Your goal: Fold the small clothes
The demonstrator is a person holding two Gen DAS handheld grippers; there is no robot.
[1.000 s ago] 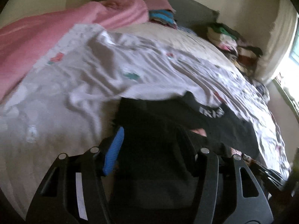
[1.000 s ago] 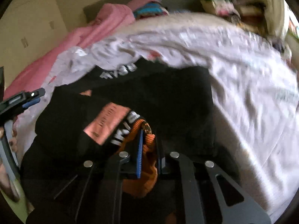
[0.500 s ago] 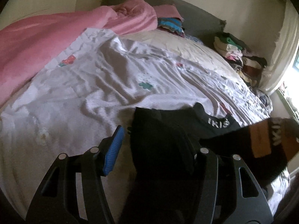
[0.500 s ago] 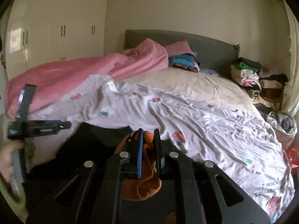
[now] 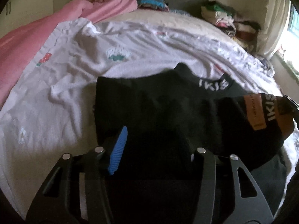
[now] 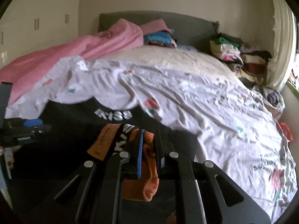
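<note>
A black garment point(image 5: 158, 108) with white lettering lies on the flowered white bed sheet point(image 5: 93, 56). Its end with the orange cuff point(image 6: 147, 168) and an orange label point(image 5: 254, 112) is lifted above the rest, and my right gripper point(image 6: 149, 132) is shut on that cuff. My left gripper point(image 5: 155, 136) hangs over the garment's near edge with its jaws closing. Black cloth lies between them and drapes over the right finger. The blue left pad point(image 5: 119, 149) stands free of the cloth. In the right wrist view the left gripper point(image 6: 28, 128) shows at the far left.
A pink blanket point(image 5: 28, 43) covers the bed's left side. Stacks of folded clothes point(image 5: 151, 1) and a mixed heap point(image 5: 224, 15) sit by the grey headboard. Wardrobe doors point(image 6: 37, 24) stand at the left and a bright window point(image 5: 293, 18) at the right.
The right gripper lifted the orange cuff off the garment and carried it across above the black cloth. The left gripper sank closer to the garment, and its jaws narrowed slightly.
</note>
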